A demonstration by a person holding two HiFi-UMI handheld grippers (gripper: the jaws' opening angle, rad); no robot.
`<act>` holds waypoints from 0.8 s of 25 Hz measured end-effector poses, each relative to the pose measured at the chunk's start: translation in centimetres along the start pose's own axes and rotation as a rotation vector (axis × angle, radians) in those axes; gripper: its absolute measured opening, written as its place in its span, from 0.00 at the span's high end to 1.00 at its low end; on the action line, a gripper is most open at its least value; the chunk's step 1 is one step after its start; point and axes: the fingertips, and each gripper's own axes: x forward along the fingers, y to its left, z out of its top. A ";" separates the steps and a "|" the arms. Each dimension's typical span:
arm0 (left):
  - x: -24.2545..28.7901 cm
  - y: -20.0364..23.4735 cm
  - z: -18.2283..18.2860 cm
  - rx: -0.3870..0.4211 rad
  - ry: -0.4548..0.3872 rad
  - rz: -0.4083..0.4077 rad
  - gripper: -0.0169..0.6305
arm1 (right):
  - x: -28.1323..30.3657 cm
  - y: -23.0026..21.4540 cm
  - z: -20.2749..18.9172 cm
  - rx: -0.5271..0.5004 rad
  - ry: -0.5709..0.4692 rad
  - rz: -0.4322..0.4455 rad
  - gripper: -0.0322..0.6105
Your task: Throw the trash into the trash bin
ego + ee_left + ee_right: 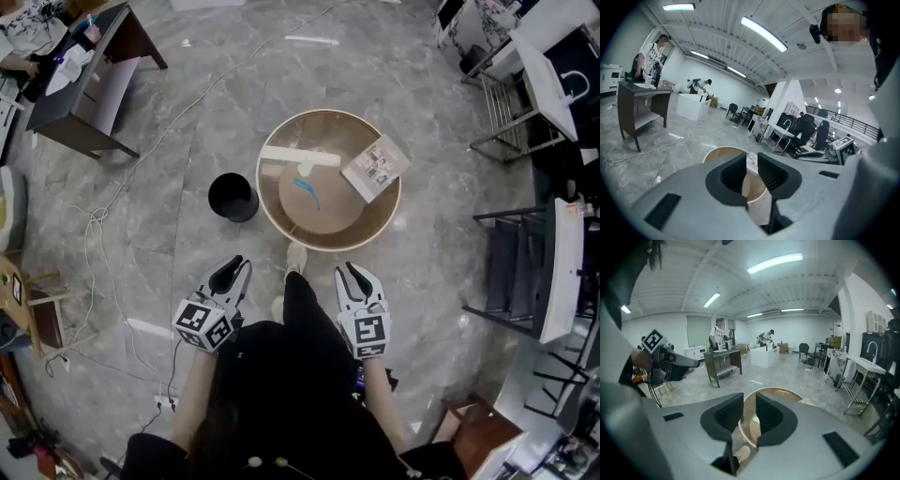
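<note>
My left gripper (230, 274), my right gripper (357, 277): jaws narrowly apart, nothing between. Both held short of round light-wood table (370, 221). On table: white paper strip (300, 157), blue scrap (309, 193), printed leaflet (375, 167). Black round trash bin (232, 197) on floor just left of table.

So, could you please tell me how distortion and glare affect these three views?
Head view: evenly lit, round table sharp, edges bent. Left gripper view: heavy fisheye, dark corners, strip light glaring. Right gripper view: same curvature, ceiling light blown out.
</note>
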 end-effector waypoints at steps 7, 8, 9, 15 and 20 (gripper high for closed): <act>9.9 7.1 -1.6 -0.072 0.121 0.118 0.87 | 12.0 -5.5 -4.1 -0.054 0.179 0.060 0.79; 11.0 8.1 -2.1 -0.085 0.140 0.131 0.87 | 13.6 -6.0 -5.1 -0.071 0.211 0.073 0.79; 12.2 9.0 -2.8 -0.102 0.161 0.144 0.87 | 15.1 -6.6 -6.1 -0.089 0.243 0.085 0.79; 16.4 14.1 -11.0 -0.264 0.357 0.230 0.87 | 22.0 -7.1 -14.1 -0.062 0.472 0.182 0.82; 15.8 15.3 -19.5 -0.384 0.592 0.253 0.87 | 23.2 -7.4 -20.2 0.079 0.638 0.152 0.79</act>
